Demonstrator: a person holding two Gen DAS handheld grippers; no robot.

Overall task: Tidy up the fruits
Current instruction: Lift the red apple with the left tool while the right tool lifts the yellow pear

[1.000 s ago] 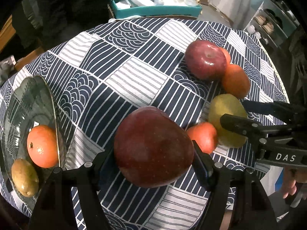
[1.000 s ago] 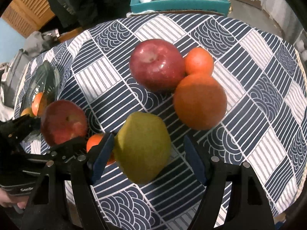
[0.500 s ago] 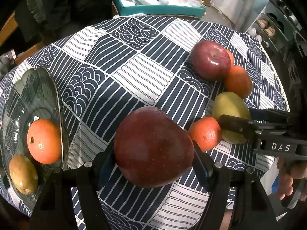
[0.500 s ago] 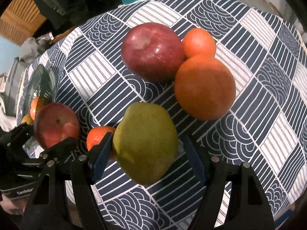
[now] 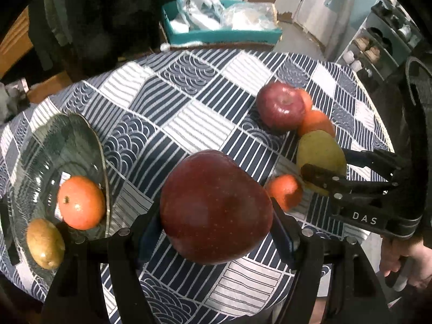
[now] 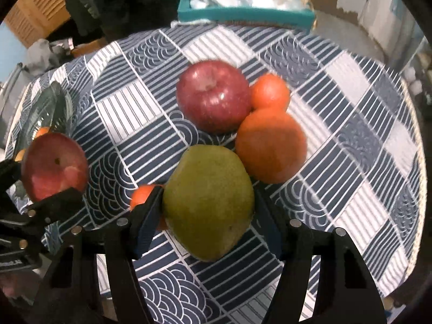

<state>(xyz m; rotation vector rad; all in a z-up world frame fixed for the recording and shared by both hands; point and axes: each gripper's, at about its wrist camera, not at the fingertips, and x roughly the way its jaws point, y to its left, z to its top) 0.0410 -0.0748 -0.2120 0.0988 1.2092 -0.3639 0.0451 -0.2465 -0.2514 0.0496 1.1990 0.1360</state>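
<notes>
Patterned cloth covers the counter (image 5: pixel 205 113), where the right tool (image 6: pixel 208 210) has just closed onto the green pear (image 6: pixel 209 202) at 3 o'clock of the left tool (image 5: pixel 216 224) (gripping a red apple (image 5: pixel 216 208)), so 2 fruits look ready for the glass bowl (image 5: pixel 40 145) at 9 o'clock.

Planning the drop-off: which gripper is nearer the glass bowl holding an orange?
Left. The left gripper, gripping a red apple, is beside the glass bowl; the right gripper sits across the table.
</notes>
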